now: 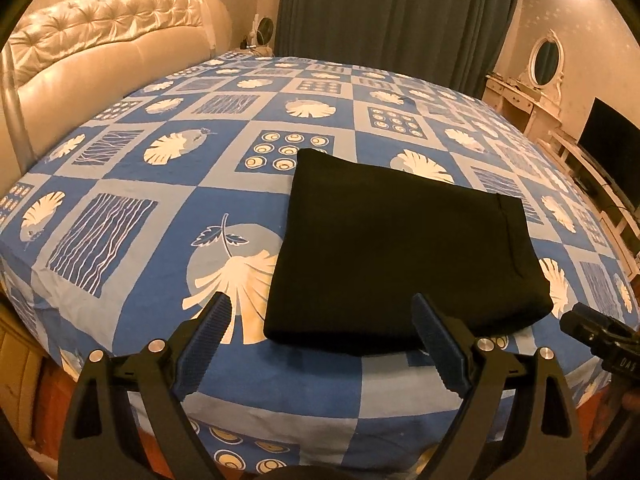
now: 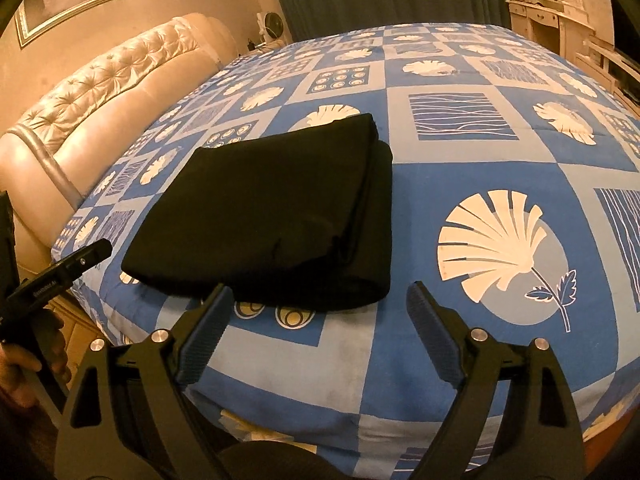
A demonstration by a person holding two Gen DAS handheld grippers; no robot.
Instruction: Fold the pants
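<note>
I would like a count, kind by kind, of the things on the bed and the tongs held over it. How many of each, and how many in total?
Folded black pants: 1
Tongs: 2, left tongs and right tongs, both open and empty
Bed with blue patterned sheet: 1
Total: 4

Black claw [image 1: 322, 316], ribbed blue pads [image 1: 210, 344]

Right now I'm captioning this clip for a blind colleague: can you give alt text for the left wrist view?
Black pants lie folded into a flat rectangle on a bed with a blue patterned cover. The left gripper hangs open just short of their near edge, holding nothing. A tufted cream headboard and dark curtains stand behind.
</note>
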